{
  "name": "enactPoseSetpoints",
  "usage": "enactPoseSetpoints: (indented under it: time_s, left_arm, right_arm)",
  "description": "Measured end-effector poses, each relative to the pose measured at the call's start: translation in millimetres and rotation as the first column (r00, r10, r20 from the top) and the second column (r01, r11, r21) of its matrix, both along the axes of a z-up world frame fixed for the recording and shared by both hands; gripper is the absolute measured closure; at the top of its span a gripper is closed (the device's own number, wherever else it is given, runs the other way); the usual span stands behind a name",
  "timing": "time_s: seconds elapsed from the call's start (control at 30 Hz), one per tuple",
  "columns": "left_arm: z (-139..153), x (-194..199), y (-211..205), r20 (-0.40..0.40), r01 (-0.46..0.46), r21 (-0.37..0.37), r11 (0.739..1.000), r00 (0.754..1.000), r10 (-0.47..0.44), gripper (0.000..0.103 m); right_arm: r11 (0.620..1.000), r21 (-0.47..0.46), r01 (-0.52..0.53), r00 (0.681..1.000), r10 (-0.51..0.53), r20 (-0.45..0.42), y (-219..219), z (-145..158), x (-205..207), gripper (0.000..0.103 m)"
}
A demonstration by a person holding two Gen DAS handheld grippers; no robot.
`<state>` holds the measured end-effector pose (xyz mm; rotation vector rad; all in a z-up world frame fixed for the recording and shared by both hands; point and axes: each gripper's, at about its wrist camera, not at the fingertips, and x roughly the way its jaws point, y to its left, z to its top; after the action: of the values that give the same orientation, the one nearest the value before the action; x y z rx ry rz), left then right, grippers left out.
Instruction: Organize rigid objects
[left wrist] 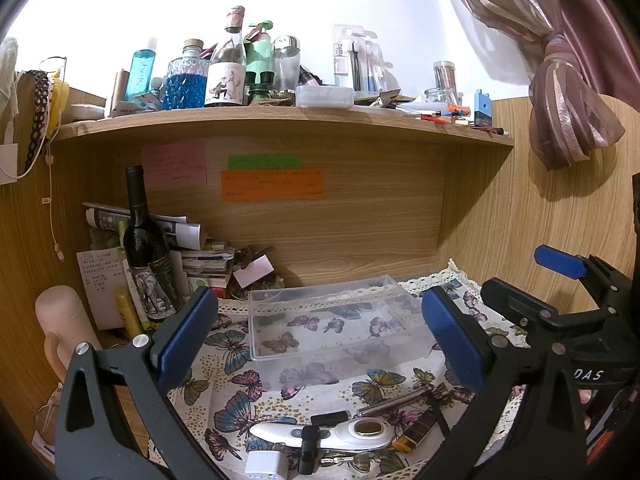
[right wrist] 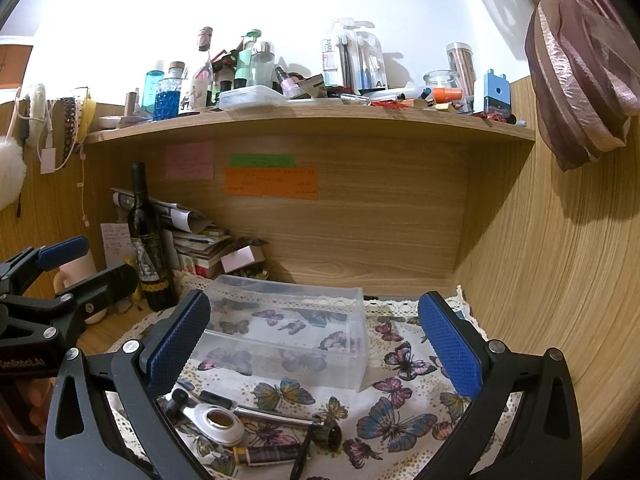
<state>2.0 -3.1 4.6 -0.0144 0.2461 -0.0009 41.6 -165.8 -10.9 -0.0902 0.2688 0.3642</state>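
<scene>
A clear, empty plastic box stands on a butterfly-print cloth. In front of it lies a heap of small items: a white device with a gold oval, a metal rod, a brown lighter, a white adapter and a black clip. My left gripper hovers open above the heap, facing the box. My right gripper is open beside it on the right, holding nothing.
A dark wine bottle, stacked papers and a pink mug crowd the left. A wooden shelf packed with bottles hangs overhead. A wood wall and a curtain close off the right.
</scene>
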Motion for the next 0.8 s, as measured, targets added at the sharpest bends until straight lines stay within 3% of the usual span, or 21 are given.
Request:
enactPoseSetpoints:
  time_s: [0.47, 0.8]
  left_arm:
    - [-2, 3, 1, -0.008, 0.007, -0.007, 1.0, 1.0, -0.007, 0.0]
    - [-27, 15, 16, -0.094, -0.031, -0.029, 0.999, 0.995, 0.029, 0.0]
  right_arm:
    - [1.0, 0.006, -0.011, 1.0, 0.011, -0.005, 0, 1, 0, 0.0]
    - [0.999, -0.042, -0.003, 0.994, -0.001, -0.112, 3, -21, 14, 0.0]
